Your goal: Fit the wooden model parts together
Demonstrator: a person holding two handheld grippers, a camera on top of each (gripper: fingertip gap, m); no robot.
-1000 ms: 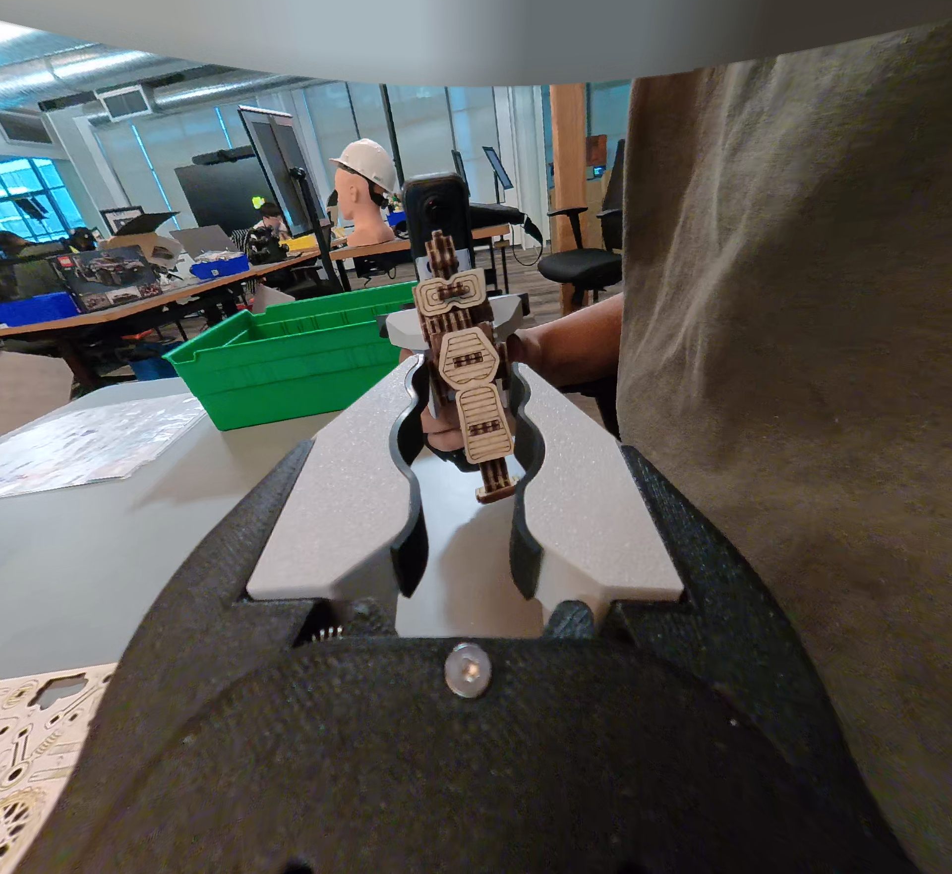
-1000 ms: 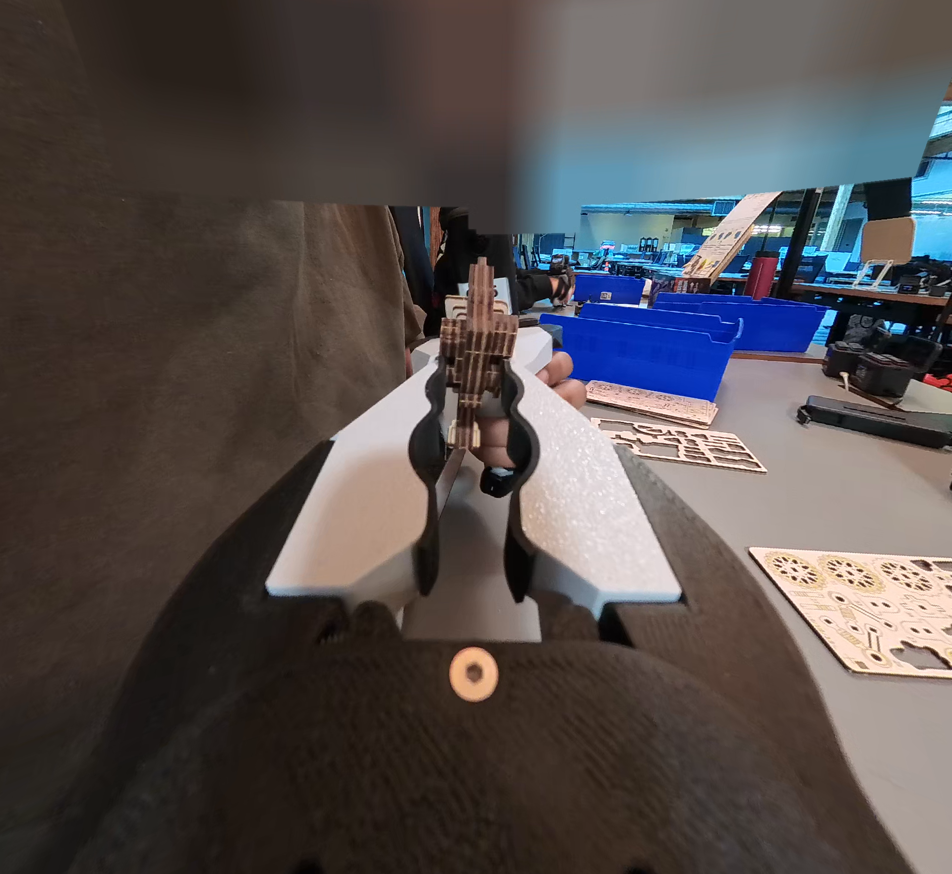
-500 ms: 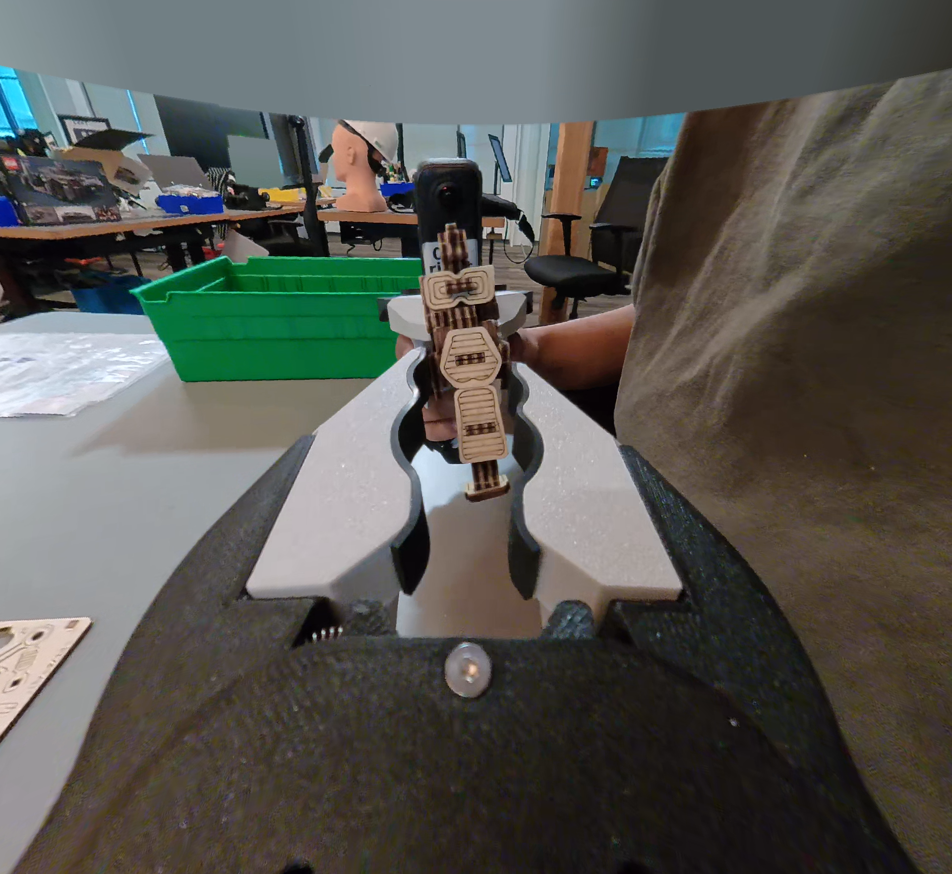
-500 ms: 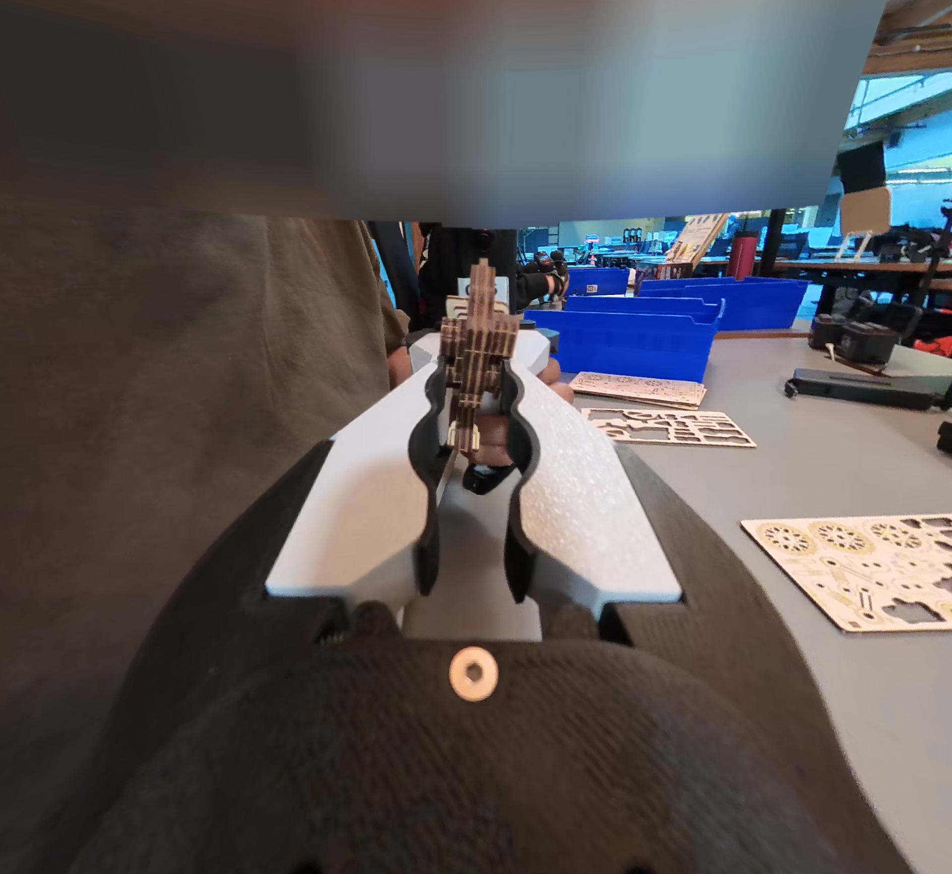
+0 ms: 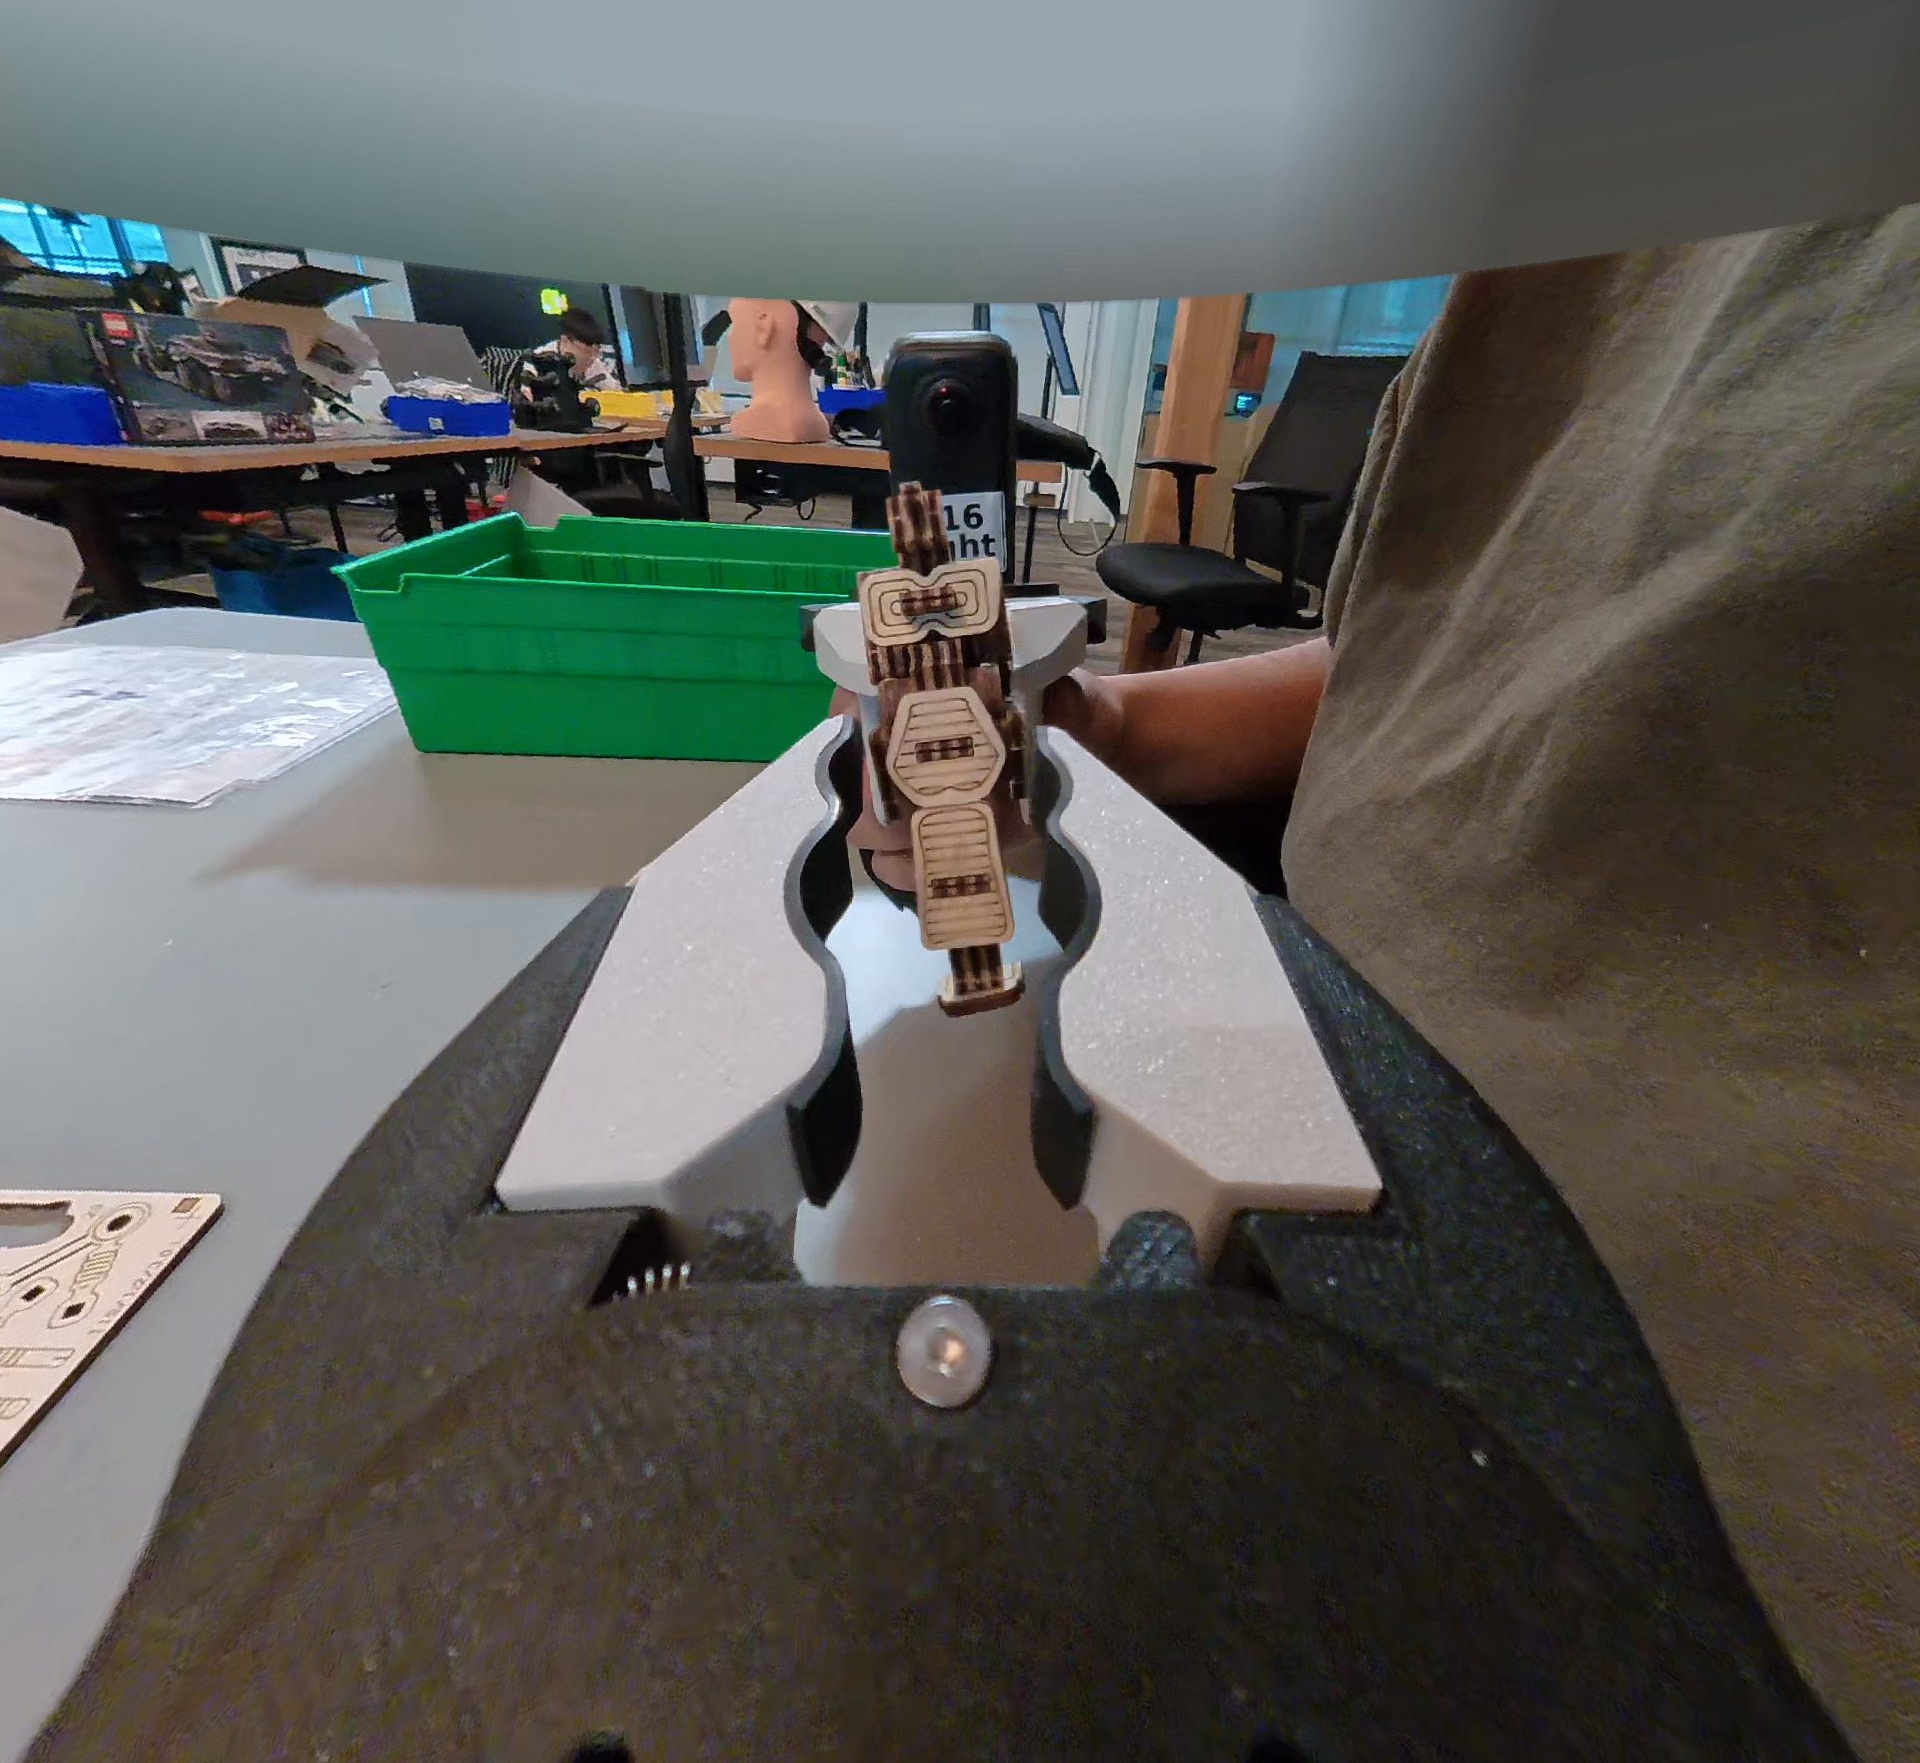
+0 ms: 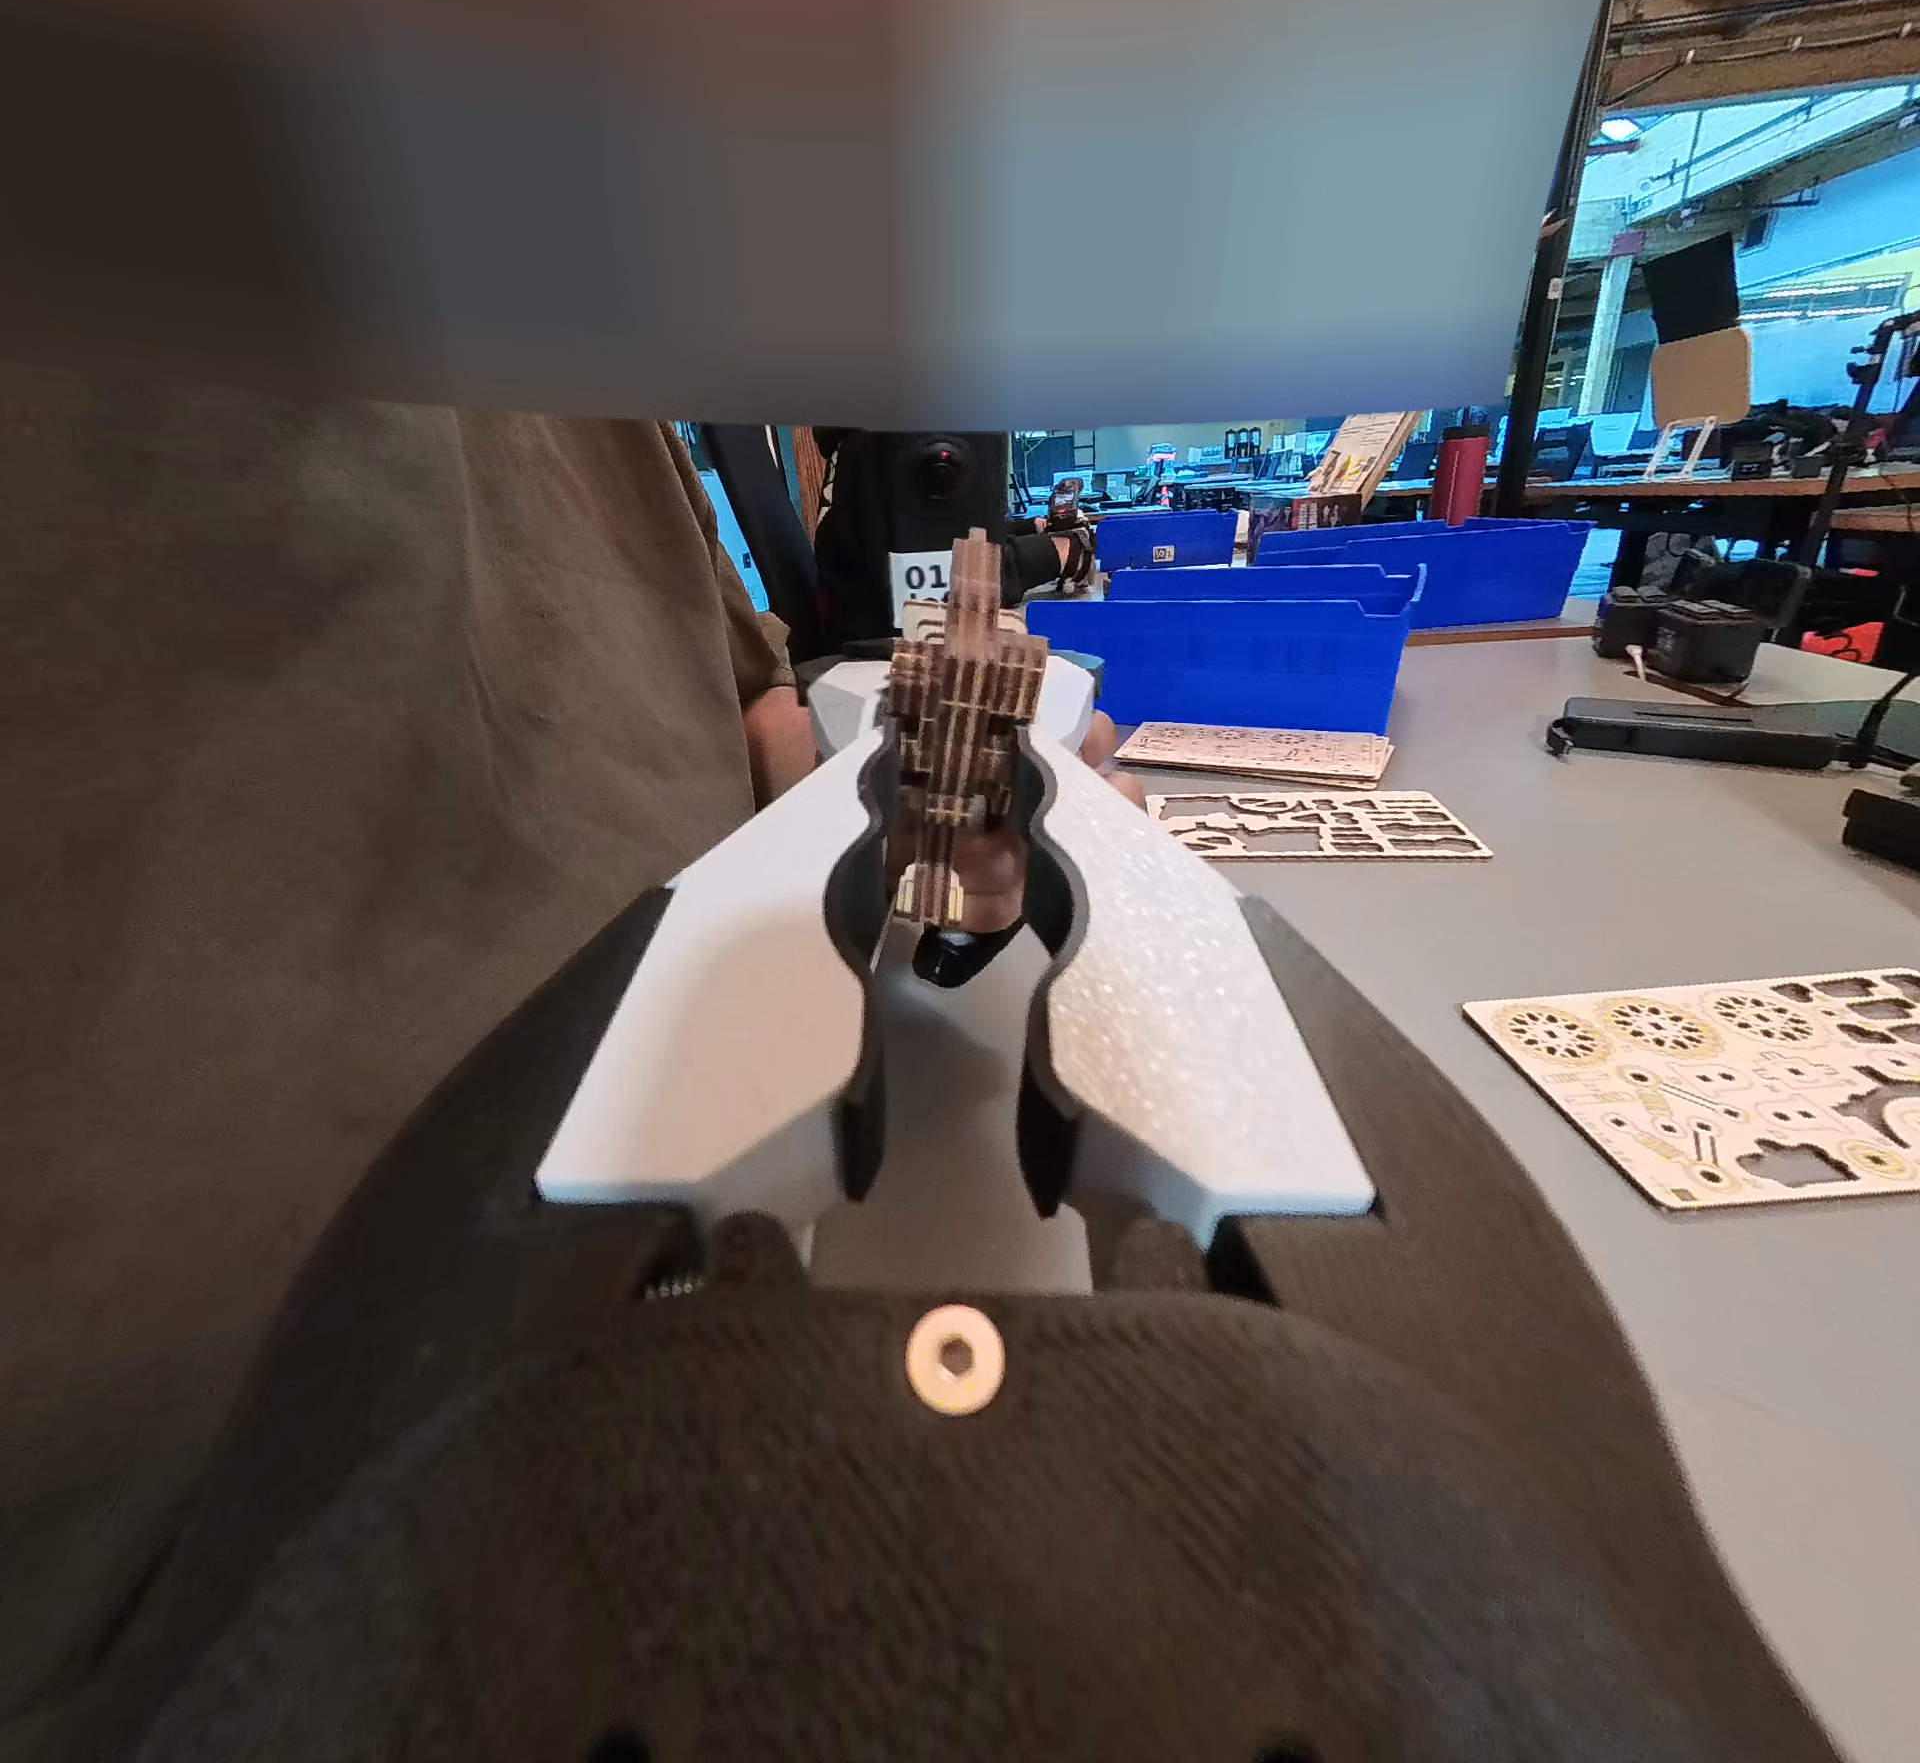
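A small wooden model (image 5: 940,757), a stack of laser-cut pieces with three engraved plates on its face, is held up in the air between both grippers. My left gripper (image 5: 940,778) is shut on it from the near side. My right gripper (image 6: 956,778) is shut on the same wooden model (image 6: 961,737) from the opposite side. The two grippers face each other: the right one's grey fingers (image 5: 831,648) show behind the model in the left wrist view, and the left one's fingers (image 6: 842,705) show in the right wrist view.
A person's olive shirt (image 5: 1610,778) is close beside both grippers. On the grey table are a green bin (image 5: 623,664), a plastic sheet (image 5: 156,726), blue bins (image 6: 1247,664), several wooden part sheets (image 6: 1320,825) (image 6: 1714,1079) (image 5: 83,1298) and black devices (image 6: 1683,726). My left and right fingertips are right by each other.
Both grippers have kept their hold on the model. The pair has swung and tilted together, so the bins and table have shifted in both views. The model stands more upright.
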